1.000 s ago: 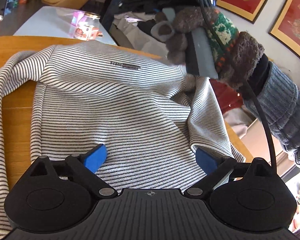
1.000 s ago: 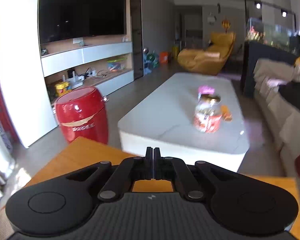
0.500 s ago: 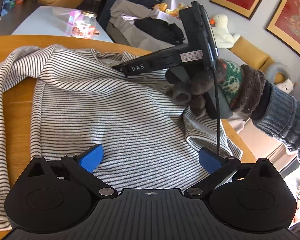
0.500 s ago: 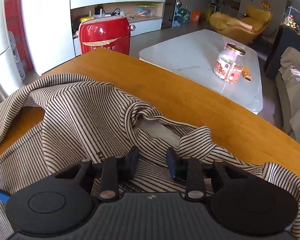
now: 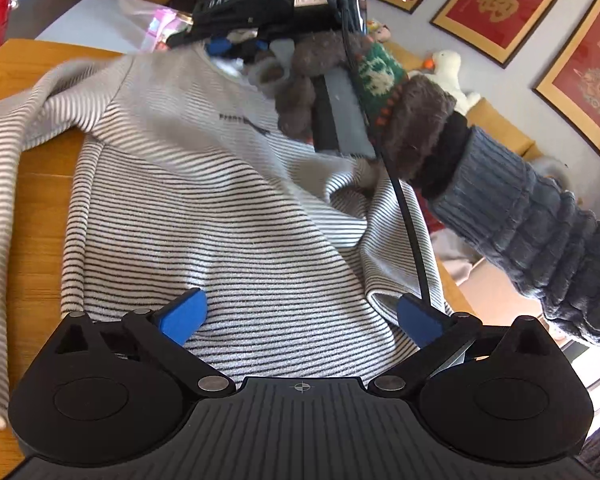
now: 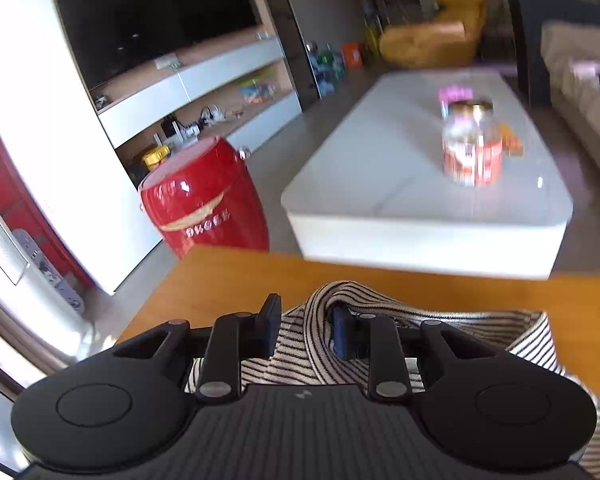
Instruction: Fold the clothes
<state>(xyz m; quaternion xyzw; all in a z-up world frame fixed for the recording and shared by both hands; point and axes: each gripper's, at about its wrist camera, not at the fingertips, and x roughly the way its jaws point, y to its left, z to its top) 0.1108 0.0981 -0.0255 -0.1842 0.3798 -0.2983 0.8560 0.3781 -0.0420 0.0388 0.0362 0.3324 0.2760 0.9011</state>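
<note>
Blue pads tip the left gripper [image 5: 302, 316], whose jaws stand wide apart just above the lower body of a striped sweater [image 5: 236, 208], with nothing between them. The right gripper [image 6: 305, 330] has its jaws partly parted around a raised fold of the same sweater's collar; the cloth sits between the pads, but I cannot tell whether they press it. In the left wrist view that gripper is at the neckline on the far side of the sweater, held by a hand in a brown knitted glove [image 5: 340, 80] with a green patterned band, and a grey ribbed sleeve [image 5: 540, 216] runs off to the right. A black cable [image 5: 408, 216] hangs from it down across the cloth.

The sweater lies spread on a wooden table [image 5: 32, 208], chest up with small dark lettering showing, one sleeve stretched off to the left and the right side bunched in folds near the table edge.

Beyond the table stand a red barrel-shaped stool [image 6: 204, 196] and a white coffee table [image 6: 428, 184] bearing a jar [image 6: 472, 144]. Red framed pictures [image 5: 500, 0] hang on the wall, with a plush duck [image 5: 448, 68] below them.
</note>
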